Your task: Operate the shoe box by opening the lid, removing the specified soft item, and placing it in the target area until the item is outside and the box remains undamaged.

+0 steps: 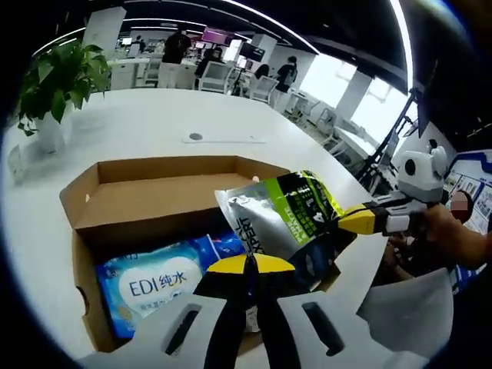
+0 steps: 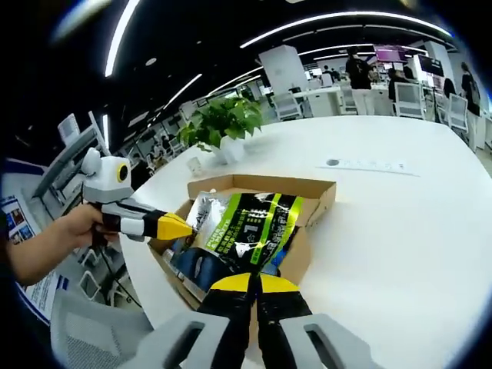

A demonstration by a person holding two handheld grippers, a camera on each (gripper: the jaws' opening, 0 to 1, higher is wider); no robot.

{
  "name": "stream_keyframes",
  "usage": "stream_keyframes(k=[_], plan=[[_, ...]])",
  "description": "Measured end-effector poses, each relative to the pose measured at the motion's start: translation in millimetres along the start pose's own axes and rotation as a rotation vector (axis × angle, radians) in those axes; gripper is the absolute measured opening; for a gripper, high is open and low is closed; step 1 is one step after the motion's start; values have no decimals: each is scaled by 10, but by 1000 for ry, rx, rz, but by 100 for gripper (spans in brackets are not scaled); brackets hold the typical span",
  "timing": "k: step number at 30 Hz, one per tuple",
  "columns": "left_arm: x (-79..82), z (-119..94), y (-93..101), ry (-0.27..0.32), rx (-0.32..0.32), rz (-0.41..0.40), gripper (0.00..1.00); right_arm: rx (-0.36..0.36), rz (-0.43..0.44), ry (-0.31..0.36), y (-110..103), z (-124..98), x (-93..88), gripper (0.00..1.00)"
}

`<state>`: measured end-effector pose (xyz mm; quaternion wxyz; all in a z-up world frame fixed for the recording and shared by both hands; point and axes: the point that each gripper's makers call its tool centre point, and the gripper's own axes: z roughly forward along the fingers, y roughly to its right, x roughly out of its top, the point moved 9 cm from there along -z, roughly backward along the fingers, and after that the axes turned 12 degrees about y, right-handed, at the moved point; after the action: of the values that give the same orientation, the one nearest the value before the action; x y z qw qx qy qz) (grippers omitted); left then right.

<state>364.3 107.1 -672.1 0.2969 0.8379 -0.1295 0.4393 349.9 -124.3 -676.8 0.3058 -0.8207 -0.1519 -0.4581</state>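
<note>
Lifting the pouch (image 2: 250,223) above the shoe box (image 1: 146,196)
Right gripper (image 2: 256,278) is pinched on its edge; left gripper (image 1: 247,265) pressed together. A slip is risked.

White table (image 1: 154,115), open cardboard shoe box (image 1: 146,192) on it, potted plant (image 1: 58,84) near edge

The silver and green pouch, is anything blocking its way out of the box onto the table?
Nothing visible does. The pouch, pinched by the right gripper, sits above the open shoe box, and the white table beside the box is bare.
</note>
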Motion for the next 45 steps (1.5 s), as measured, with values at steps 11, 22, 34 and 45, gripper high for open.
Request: stream_keyframes(k=[11,22,34,45], plan=[[25,250,253,-6,-25,-13,0,-63,37,3,282,-218,23,0],[44,515,515,-8,-76,-10,0,-130,65,11,581,-411,5,0],[-1,818,774,-31,-123,-12,0,-196,78,0,872,-627,-73,0],[-68,1078,925,-59,-151,7,0,-249,100,-13,1085,-723,-203,0]])
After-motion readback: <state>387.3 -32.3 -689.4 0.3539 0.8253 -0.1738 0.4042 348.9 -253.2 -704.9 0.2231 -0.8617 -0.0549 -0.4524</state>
